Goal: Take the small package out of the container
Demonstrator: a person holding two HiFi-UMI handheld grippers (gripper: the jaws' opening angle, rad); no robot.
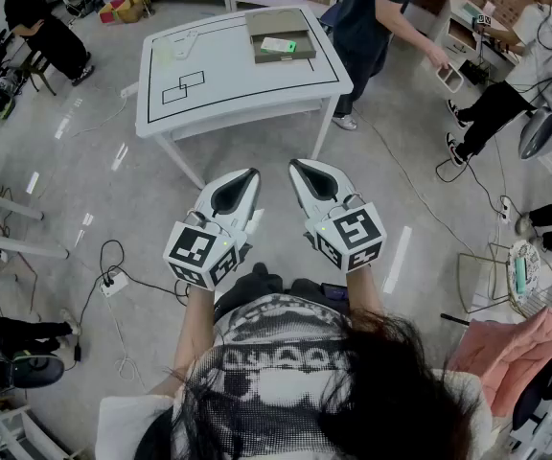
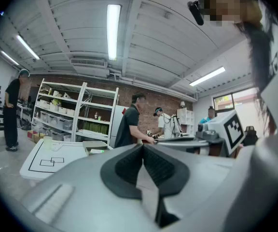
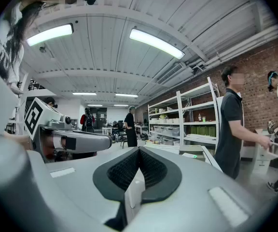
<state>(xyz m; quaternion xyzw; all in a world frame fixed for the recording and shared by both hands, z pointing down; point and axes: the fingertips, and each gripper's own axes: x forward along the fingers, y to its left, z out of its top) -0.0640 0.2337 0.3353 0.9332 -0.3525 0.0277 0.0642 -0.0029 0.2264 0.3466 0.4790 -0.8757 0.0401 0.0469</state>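
Now holding left gripper (image 1: pixel 251 174) and right gripper (image 1: pixel 296 165) side by side, well short of container (image 1: pixel 305 50), tips aiming at it. Pressing both sets of jaws together on nothing. Spotting small package (image 1: pixel 278 45) lying inside container, straight ahead of tips, long axis crosswise. Judging right gripper marginally nearer container.

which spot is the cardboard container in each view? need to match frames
Head view: container top centre, on the white table.
Left gripper view: container left of centre, just below mid-height.
Right gripper view: container right of centre, just below mid-height.
Shared landmark: person in dark shirt, just right of it in all three.
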